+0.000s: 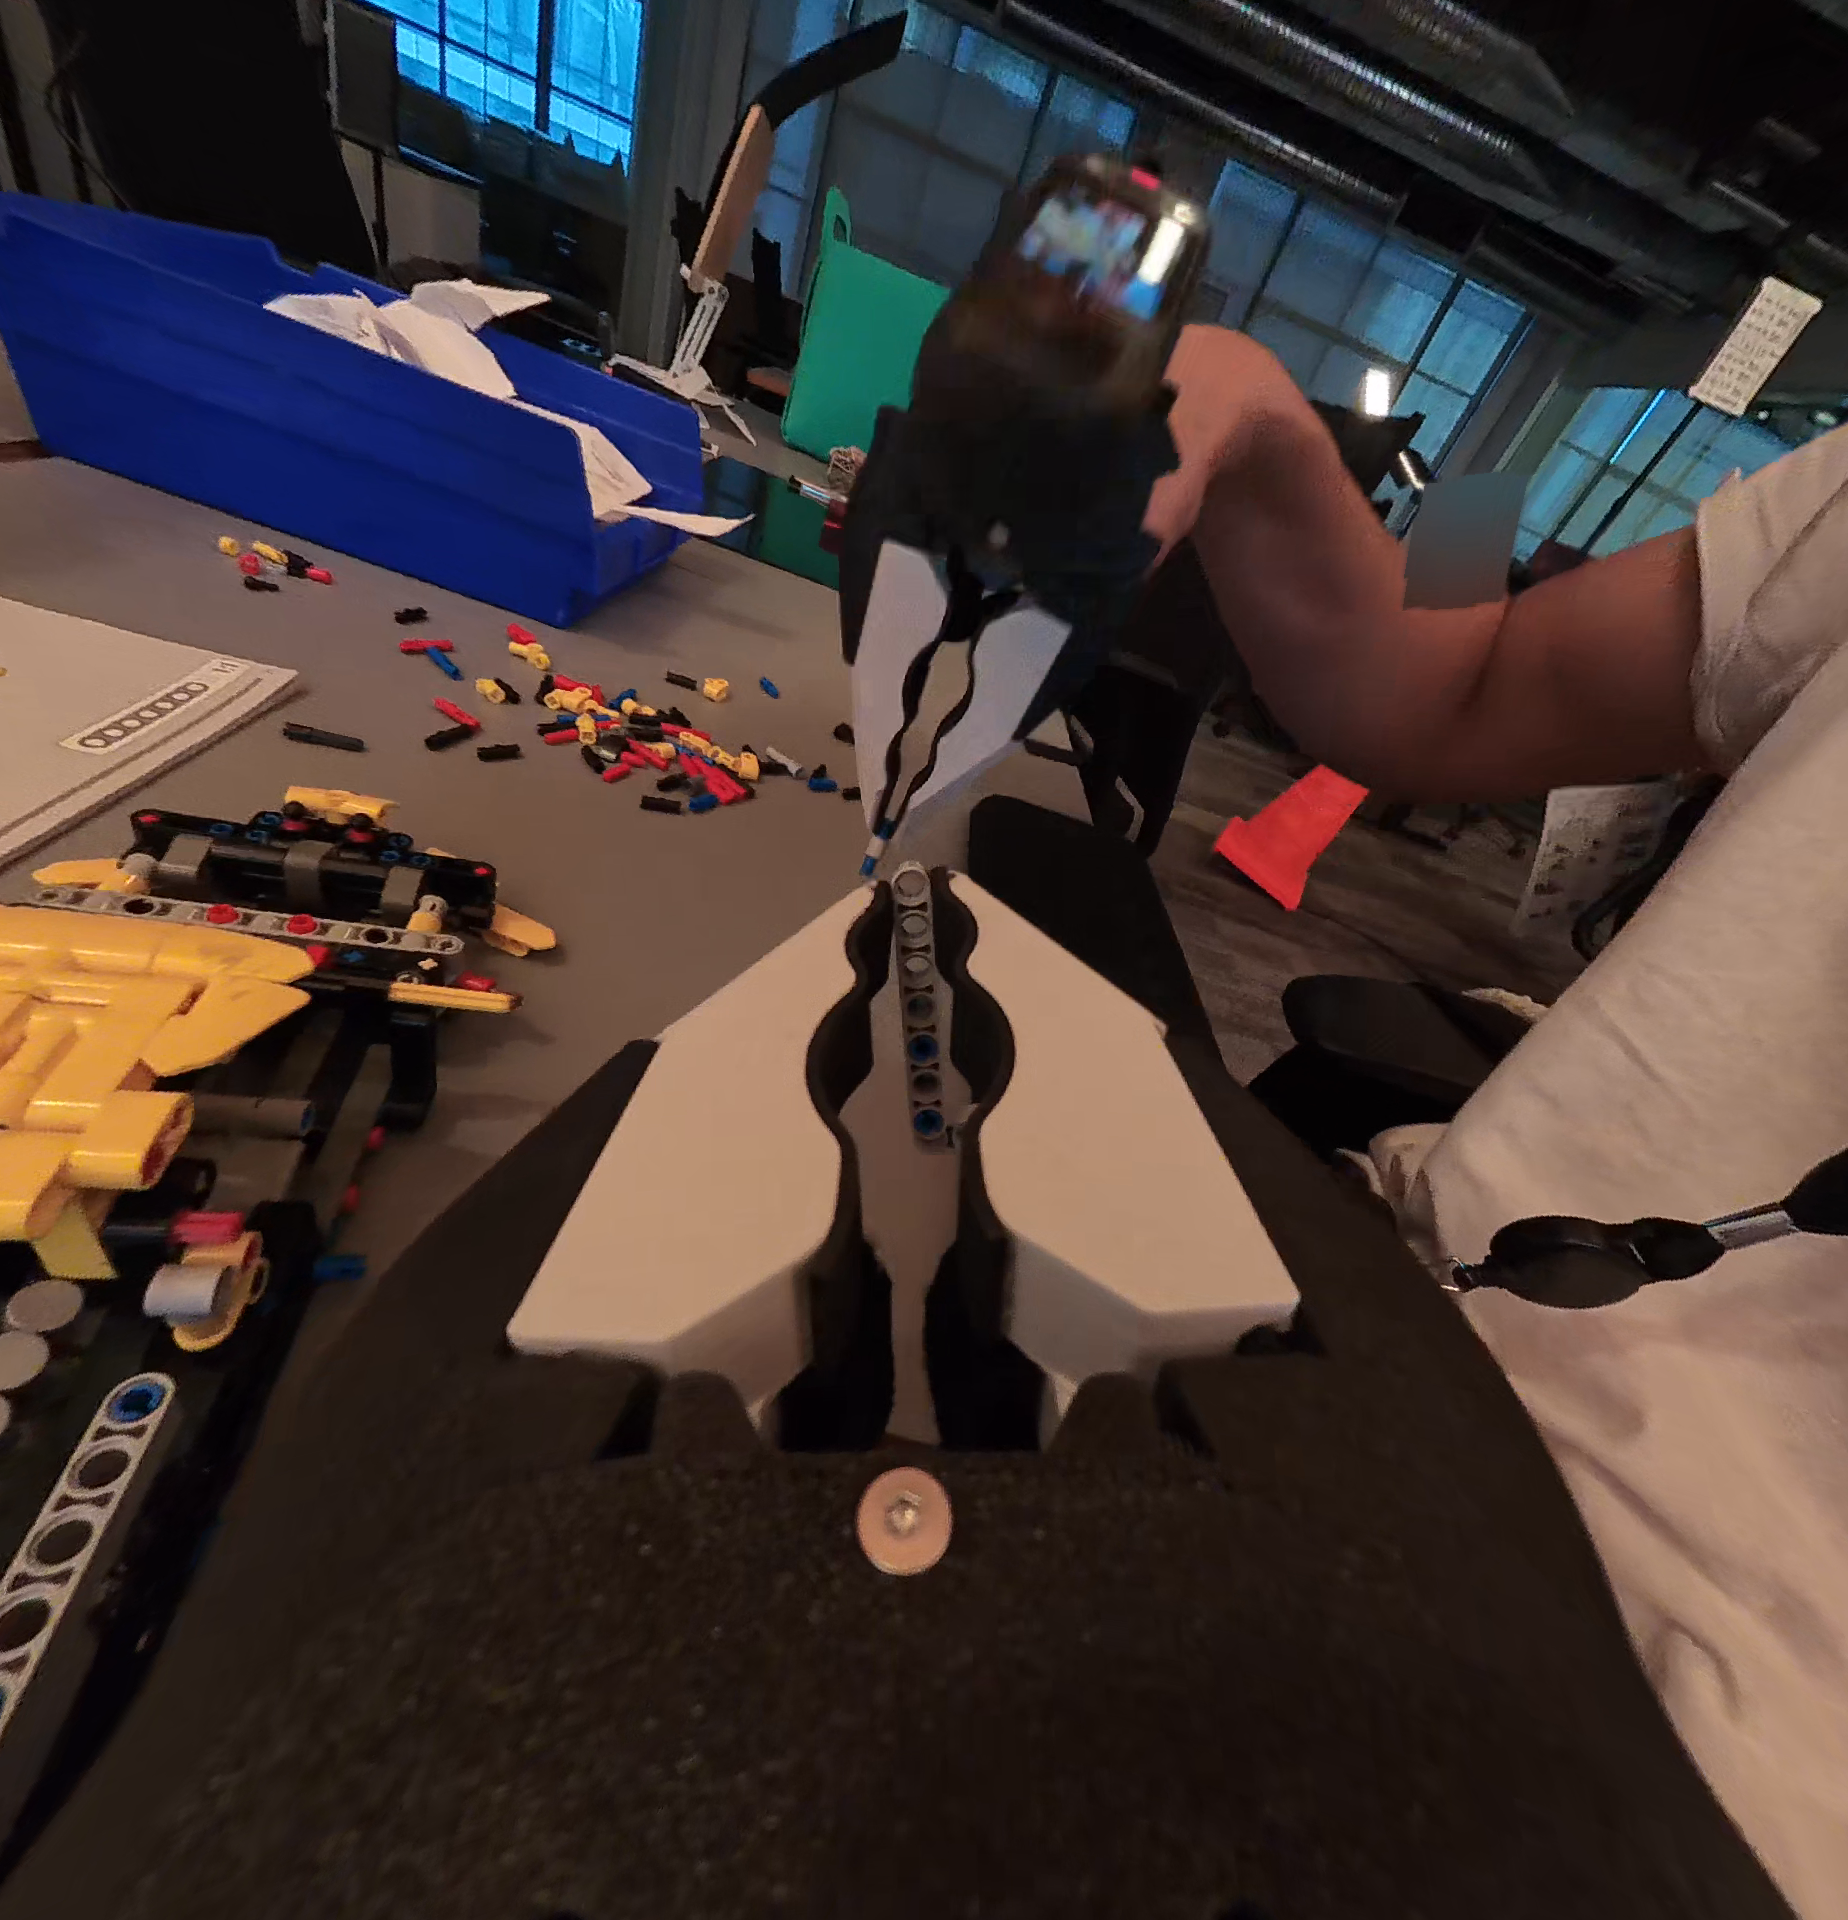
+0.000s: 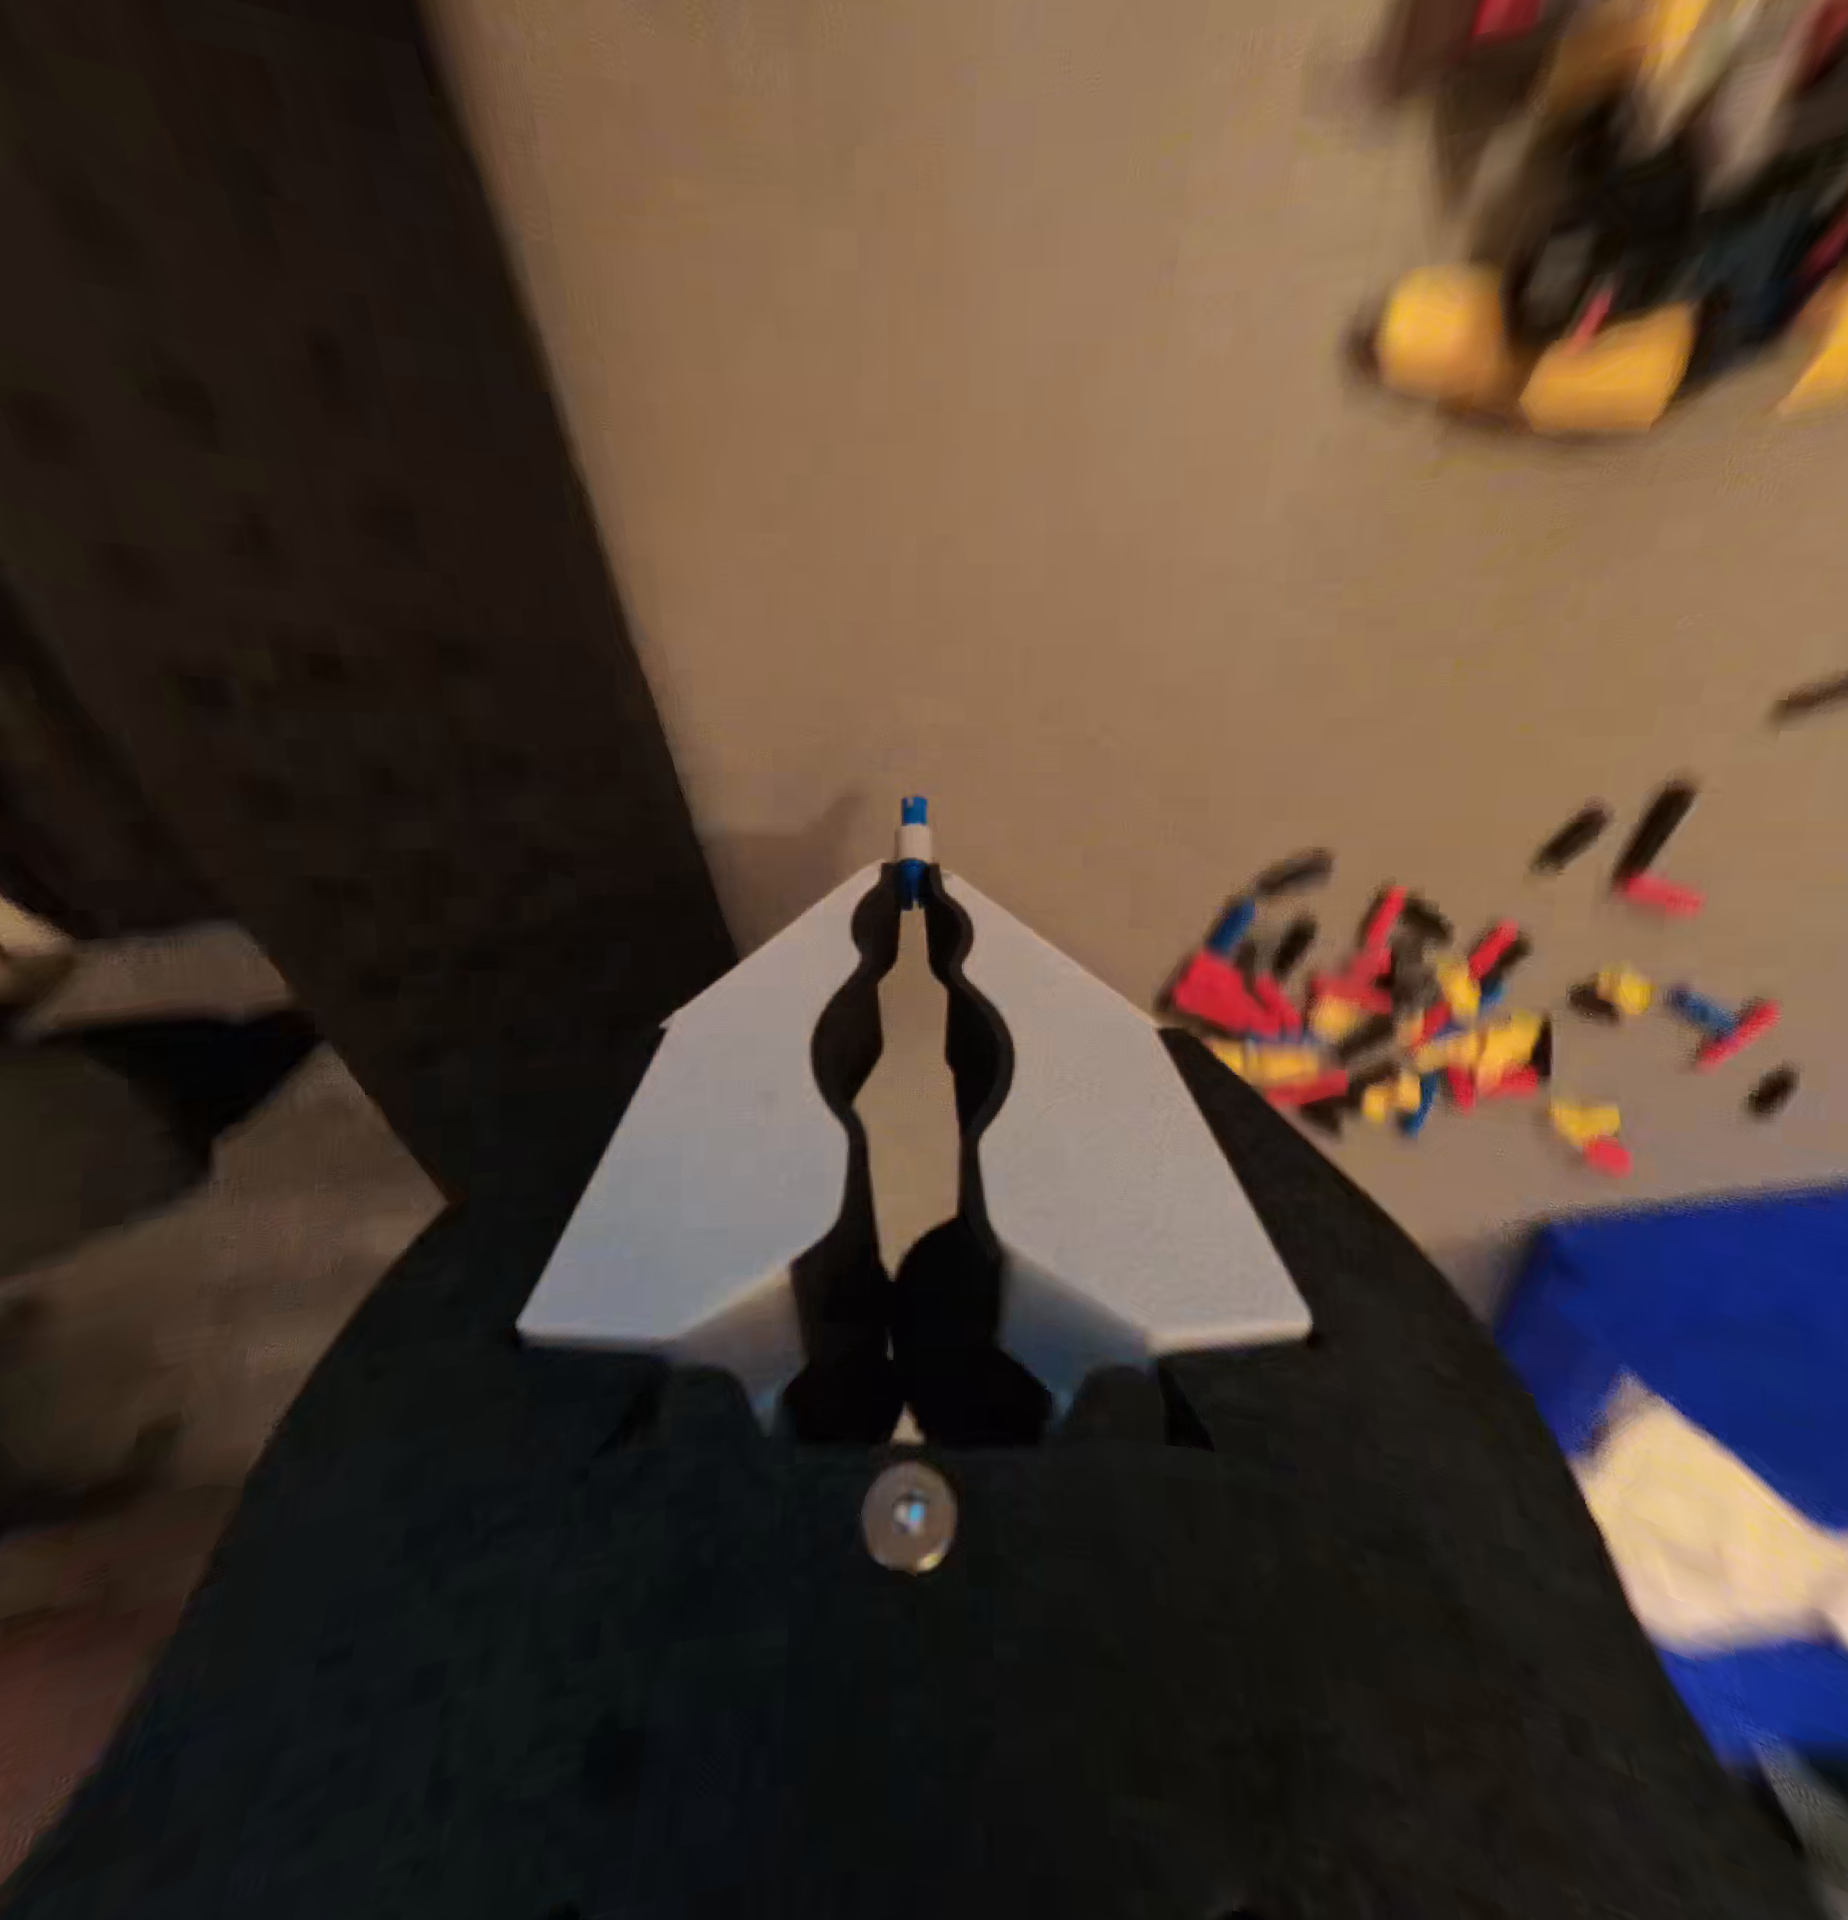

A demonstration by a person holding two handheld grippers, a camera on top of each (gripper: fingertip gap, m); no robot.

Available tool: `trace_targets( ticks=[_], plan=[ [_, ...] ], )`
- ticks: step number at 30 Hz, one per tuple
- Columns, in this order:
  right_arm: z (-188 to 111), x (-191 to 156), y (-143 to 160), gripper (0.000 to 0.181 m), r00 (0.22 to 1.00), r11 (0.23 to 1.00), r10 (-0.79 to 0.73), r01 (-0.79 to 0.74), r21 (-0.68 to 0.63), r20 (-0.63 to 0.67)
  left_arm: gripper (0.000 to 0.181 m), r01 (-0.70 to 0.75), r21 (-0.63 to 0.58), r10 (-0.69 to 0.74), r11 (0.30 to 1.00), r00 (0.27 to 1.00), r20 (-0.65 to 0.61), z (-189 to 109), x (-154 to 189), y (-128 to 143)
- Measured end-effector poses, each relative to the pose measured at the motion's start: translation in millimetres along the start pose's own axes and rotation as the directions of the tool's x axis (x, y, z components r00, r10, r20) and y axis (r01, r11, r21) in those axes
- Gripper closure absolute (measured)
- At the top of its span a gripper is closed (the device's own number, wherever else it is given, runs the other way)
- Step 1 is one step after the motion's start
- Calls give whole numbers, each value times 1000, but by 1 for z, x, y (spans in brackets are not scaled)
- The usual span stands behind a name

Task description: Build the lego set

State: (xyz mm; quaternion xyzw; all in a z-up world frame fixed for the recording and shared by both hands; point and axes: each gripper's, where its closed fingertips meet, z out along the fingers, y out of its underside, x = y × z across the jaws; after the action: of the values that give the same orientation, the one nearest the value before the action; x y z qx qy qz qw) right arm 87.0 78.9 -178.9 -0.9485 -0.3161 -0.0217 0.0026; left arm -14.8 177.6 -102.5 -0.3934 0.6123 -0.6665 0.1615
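Grey table carries one blue bin, one half-built yellow model, one scattered pile of small pins. Your left gripper clamps one grey holed beam; your right gripper pinches one blue-white pin, tip just beside the beam's end. Right view is blurred; pins uncountable.

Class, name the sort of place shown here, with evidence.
Probably a workshop or lab in an industrial-style building: large paned windows, a grey worktable with a blue parts bin, and an orange floor cone.
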Motion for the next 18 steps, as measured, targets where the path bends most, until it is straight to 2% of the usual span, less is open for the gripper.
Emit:
trace_targets(
  ticks=[2, 5, 10, 18],
  plan=[
    [8, 0, 31, 178, 997, 972, 56, -44, -232, 44, 174, 14, 17, -14, 1000, 1000, 11, -3, -3, -3],
    [12, -2, 59, 177, 994, 908, 90, -53, -416, 68, 174, 23, 36, -23, 999, 1000, 4, -5, -1, -6],
    [14, 4, 73, 177, 991, 880, 120, -80, -468, 56, 174, 1, 9, -1, 1000, 1000, -13, -1, 5, -1],
    [20, 2, 75, 177, 988, 876, 130, -77, -477, 79, 174, -8, -11, 8, 1000, 999, -32, 1, 10, 2]
  ],
)
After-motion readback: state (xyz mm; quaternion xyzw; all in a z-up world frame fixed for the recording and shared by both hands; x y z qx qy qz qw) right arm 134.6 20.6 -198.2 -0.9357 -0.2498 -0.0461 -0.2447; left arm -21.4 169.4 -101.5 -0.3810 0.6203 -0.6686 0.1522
